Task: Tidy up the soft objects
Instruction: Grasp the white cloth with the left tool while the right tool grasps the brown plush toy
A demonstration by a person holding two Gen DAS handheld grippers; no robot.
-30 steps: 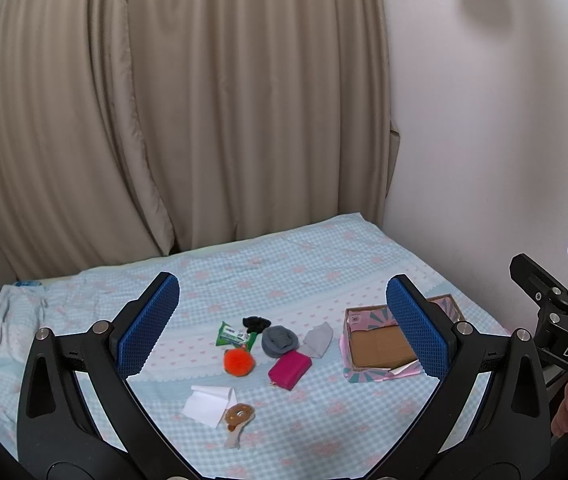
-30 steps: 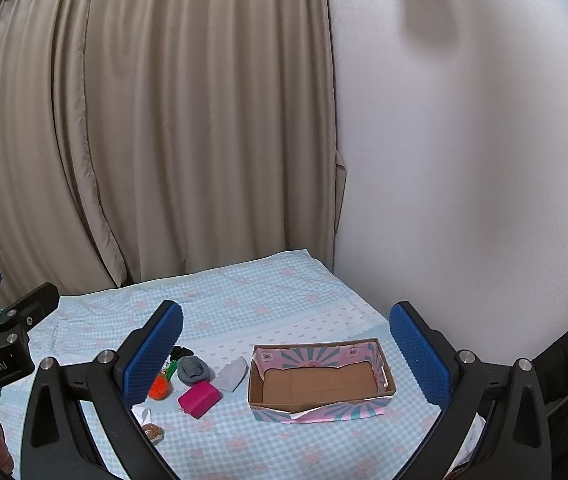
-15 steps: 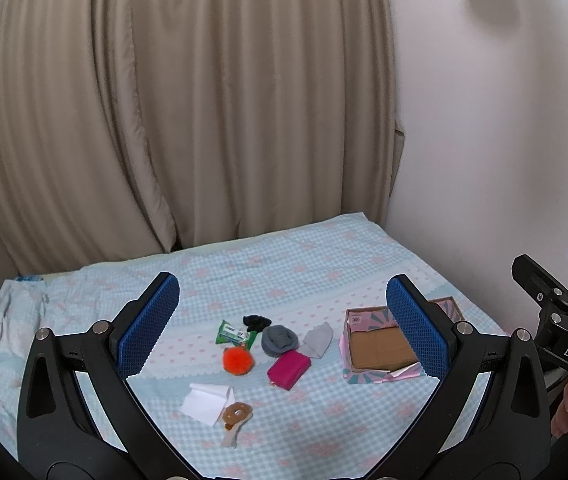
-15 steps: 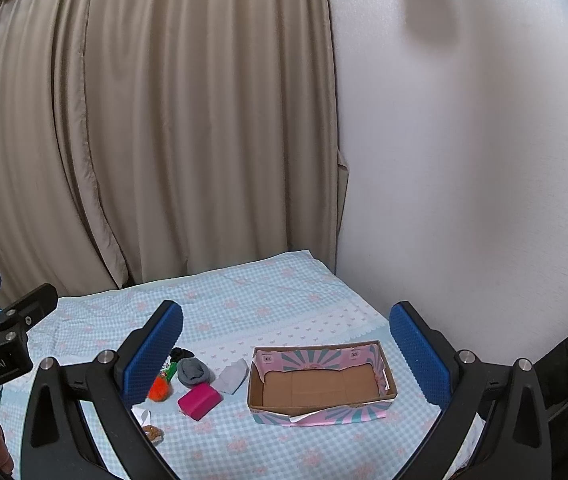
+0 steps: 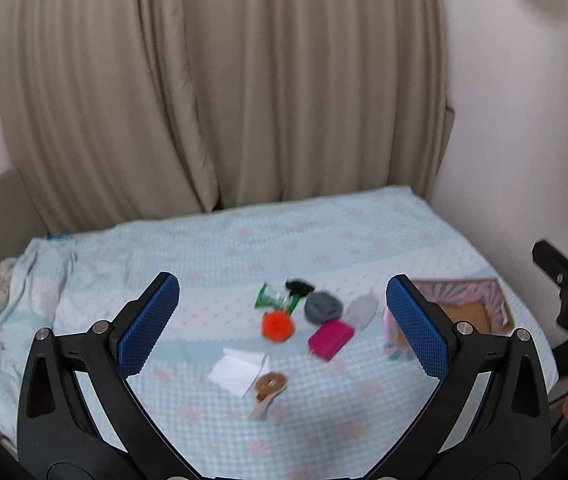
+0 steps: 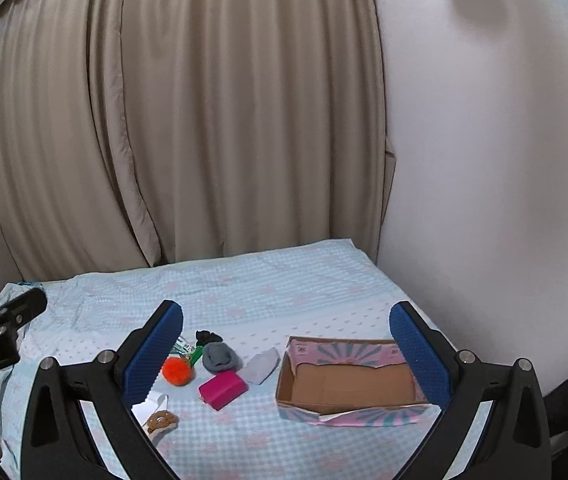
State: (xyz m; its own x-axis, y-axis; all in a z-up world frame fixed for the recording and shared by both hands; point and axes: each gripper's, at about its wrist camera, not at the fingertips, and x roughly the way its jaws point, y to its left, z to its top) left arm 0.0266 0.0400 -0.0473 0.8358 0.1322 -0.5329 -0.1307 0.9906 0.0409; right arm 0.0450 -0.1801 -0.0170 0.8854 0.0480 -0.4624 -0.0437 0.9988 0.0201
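A bed fills the corner of the room, covered with a pale blue checked sheet dotted with faint pink motifs and slightly rumpled toward its left side. Behind it hang heavy beige curtains in deep vertical folds, and a plain white wall runs along the right.

The soft objects lie in a loose cluster near the middle of the bed. A fluffy orange pom-pom sits just beside a green wrapper, with a small black item behind them. A rounded grey cloth bundle rests near a magenta rectangular pouch and a pale grey folded fabric piece. Closer to the cameras are a white folded sheet and a brown doughnut-shaped charm.

To the right of the cluster stands a shallow open cardboard box, brown inside, with pink and teal sunburst print on its walls and a flap folded out in front.

The left gripper hovers above the bed with its blue ribbed pads spread wide, holding nothing. The right gripper is equally wide open and empty, framing the box and the cluster.
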